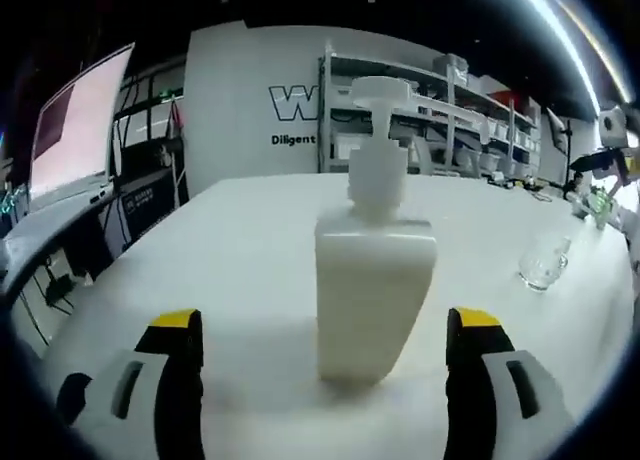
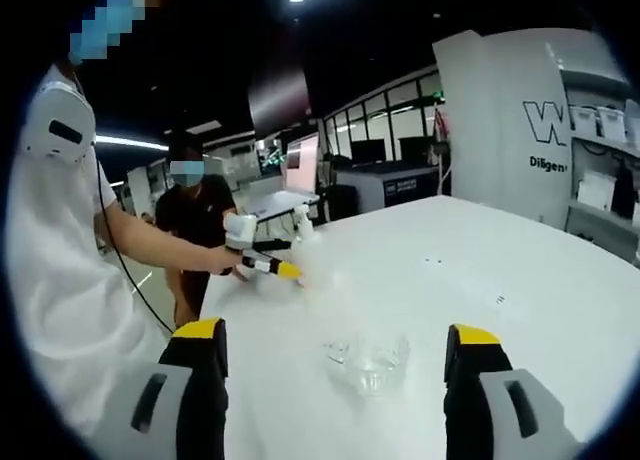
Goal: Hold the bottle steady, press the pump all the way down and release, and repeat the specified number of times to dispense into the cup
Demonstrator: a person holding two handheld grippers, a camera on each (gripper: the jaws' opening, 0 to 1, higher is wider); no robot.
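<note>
A: If we close the left claw (image 1: 325, 350) off-centre on the bottle (image 1: 373, 280), which stands mid-bench between its released jaws, we may tip it.

B: Our right claw (image 2: 335, 365), also released, faces the cup (image 2: 368, 363) and sees a person's hand (image 2: 232, 260).

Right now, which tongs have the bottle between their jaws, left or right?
The left tongs: the white pump bottle stands between their open jaws, untouched. The right tongs instead frame the clear cup.
</note>
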